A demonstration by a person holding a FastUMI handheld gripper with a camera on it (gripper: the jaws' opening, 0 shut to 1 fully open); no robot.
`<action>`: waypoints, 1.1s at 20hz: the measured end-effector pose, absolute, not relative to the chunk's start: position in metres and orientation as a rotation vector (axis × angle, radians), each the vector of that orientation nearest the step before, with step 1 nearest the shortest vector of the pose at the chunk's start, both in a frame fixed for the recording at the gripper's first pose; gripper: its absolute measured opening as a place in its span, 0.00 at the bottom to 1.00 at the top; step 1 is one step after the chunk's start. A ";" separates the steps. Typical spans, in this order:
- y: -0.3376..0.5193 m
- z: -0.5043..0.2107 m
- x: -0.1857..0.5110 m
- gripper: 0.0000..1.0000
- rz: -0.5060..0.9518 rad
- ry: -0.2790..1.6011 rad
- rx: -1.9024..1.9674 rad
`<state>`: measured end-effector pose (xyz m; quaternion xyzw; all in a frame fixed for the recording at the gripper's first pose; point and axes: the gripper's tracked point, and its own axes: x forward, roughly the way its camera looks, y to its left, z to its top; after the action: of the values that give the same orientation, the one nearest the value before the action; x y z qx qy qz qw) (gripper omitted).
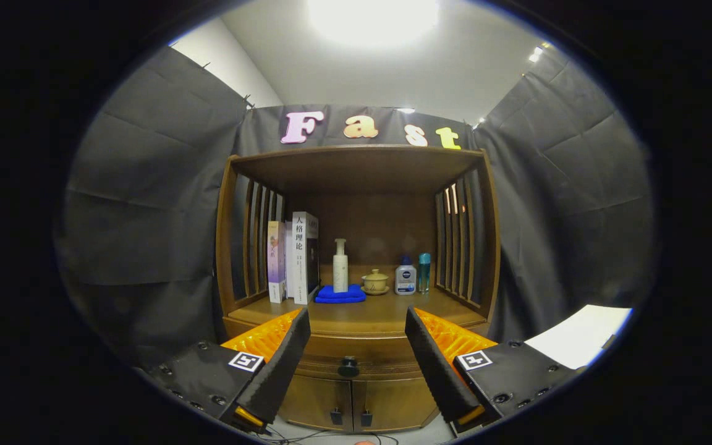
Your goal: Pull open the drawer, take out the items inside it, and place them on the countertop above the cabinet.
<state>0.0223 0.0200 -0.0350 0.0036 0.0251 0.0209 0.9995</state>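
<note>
Readable text, item one: the tall white hardcover book (304, 256) standing on the wooden worktop (368, 315) carries the vertical spine title 人格理论. Item two: the small white squat bottle with a dark blue cap (405, 275) bears a round dark blue brand badge, too small to read. Item three: the slim pink-and-white book (275, 261) shows spine lettering, illegible.

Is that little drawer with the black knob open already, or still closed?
Closed. The drawer front sits flush under the countertop, its knob untouched; the tool is open, its fingers apart before it.
</note>
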 end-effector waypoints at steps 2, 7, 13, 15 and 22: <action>0.021 -0.043 0.034 0.98 0.046 0.065 0.012; 0.028 -0.070 0.068 0.98 0.059 0.109 0.058; 0.033 -0.106 0.102 0.98 0.065 0.152 0.072; 0.037 -0.121 0.113 0.98 0.073 0.166 0.068; 0.050 -0.182 0.137 0.98 0.092 0.262 0.050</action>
<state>0.1366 0.0505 -0.1816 0.0249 0.1306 0.0457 0.9901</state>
